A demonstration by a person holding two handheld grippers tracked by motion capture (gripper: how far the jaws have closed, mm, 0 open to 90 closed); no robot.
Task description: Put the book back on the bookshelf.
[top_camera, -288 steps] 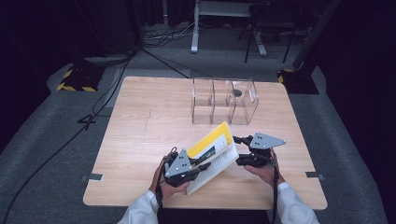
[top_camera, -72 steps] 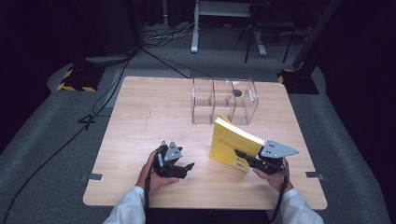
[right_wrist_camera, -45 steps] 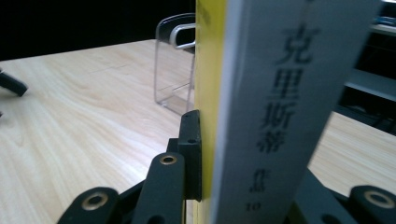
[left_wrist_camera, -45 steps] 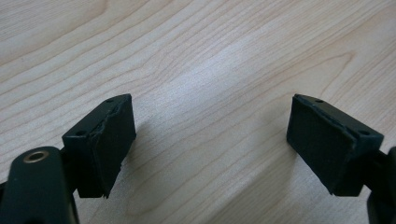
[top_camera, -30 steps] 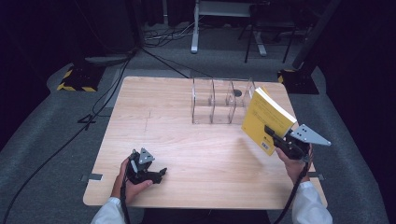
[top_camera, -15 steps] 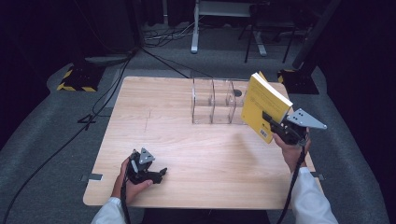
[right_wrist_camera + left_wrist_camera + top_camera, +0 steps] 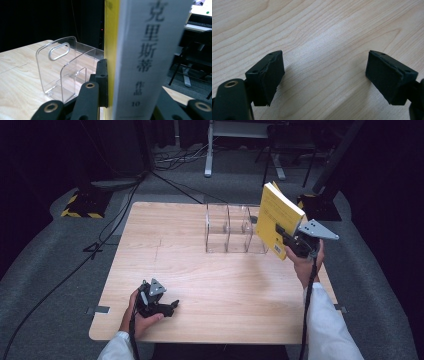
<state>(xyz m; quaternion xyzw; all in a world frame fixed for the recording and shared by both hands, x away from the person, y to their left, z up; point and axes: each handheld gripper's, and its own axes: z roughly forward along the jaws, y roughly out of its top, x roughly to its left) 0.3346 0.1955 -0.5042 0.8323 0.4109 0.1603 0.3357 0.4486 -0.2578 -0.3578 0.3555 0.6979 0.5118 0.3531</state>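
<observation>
Right tool (image 7: 286, 234) is clamped on the yellow book (image 7: 276, 217), held upright in the air off the bench's far right edge, beside the clear organizer (image 7: 231, 228). Grip's only near one bottom corner, so the book could easily pivot or clip that organizer wall. Left tool (image 7: 161, 307) sits apart, empty.

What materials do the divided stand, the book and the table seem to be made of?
Stand: clear hard plastic, probably acrylic; see-through walls with glossy edges. Book: paper, with a smooth yellow cover and a white printed spine. Table: pale wood or wood-look laminate, matte; grain lines show.
</observation>
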